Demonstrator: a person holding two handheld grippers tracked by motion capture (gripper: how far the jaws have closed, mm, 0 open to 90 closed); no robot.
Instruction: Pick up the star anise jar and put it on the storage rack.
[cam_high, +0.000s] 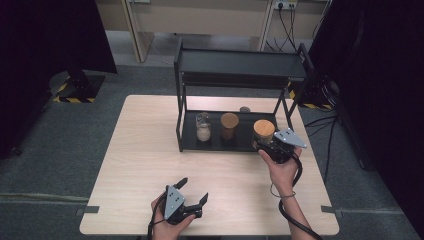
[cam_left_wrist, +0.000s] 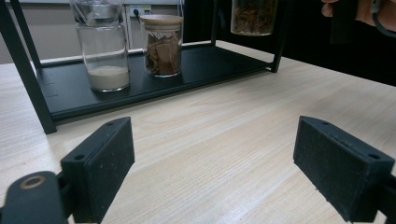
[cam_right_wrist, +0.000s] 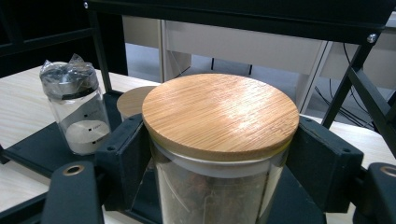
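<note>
Right gripper (cam_high: 263, 145) clamped on bamboo-lidded jar (cam_right_wrist: 219, 140) at right end of rack's lower shelf (cam_high: 220, 144), beside two jars already standing there; left gripper (cam_high: 192, 192) released, idle above table (cam_high: 140, 165); placement judged nearly complete, release and withdrawal outstanding.

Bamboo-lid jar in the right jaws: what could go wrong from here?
1. The right gripper clamps the bamboo-lid jar just under the lid on smooth glass; it could slip or tilt.
2. The rack has a top shelf and a corner post close by, so a lift might knock the lid.
3. The brown-filled jar stands next along the shelf and could be bumped.
</note>
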